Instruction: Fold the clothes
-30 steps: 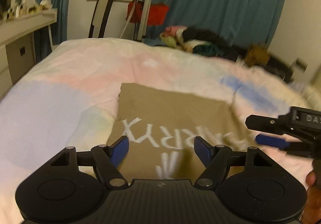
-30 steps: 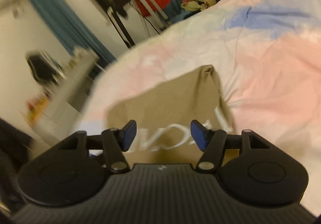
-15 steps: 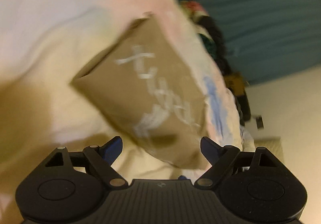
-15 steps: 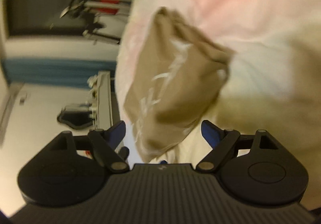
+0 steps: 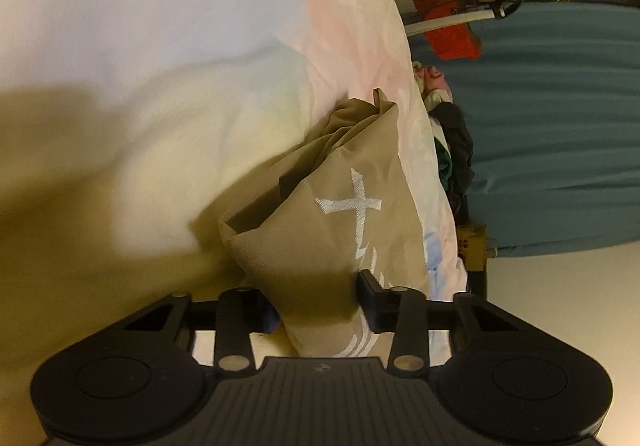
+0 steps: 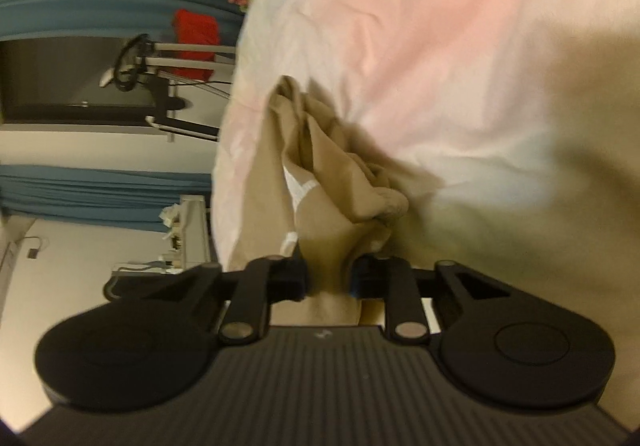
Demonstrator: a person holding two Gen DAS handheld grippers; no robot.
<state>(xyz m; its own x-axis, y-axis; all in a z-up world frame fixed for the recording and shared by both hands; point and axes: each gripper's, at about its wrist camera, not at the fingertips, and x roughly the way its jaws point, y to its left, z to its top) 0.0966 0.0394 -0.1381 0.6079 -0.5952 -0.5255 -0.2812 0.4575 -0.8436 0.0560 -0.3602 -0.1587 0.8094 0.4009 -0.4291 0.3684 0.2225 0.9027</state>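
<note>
A folded tan garment (image 5: 320, 230) with white printed lettering lies on a pastel bedspread (image 5: 160, 66). Both views are rolled about a quarter turn. My left gripper (image 5: 318, 304) is closed on the near edge of the garment, with the cloth filling the gap between its fingers. In the right wrist view the same tan garment (image 6: 320, 186) is bunched and creased. My right gripper (image 6: 328, 276) is shut on that bunched end. The fingertips of both grippers are mostly hidden by the cloth.
The bedspread (image 6: 440, 46) is pink, white and pale blue. A pile of other clothes (image 5: 452, 150) sits at the bed's far edge. Behind it hang teal curtains (image 5: 560, 126). A stand with a red bag (image 5: 448, 30) and a white desk (image 6: 192, 230) are beside the bed.
Both grippers were open above the flat garment. They have rolled sideways, come down to its edges and closed on the cloth. The garment is now lifted and bunched.
</note>
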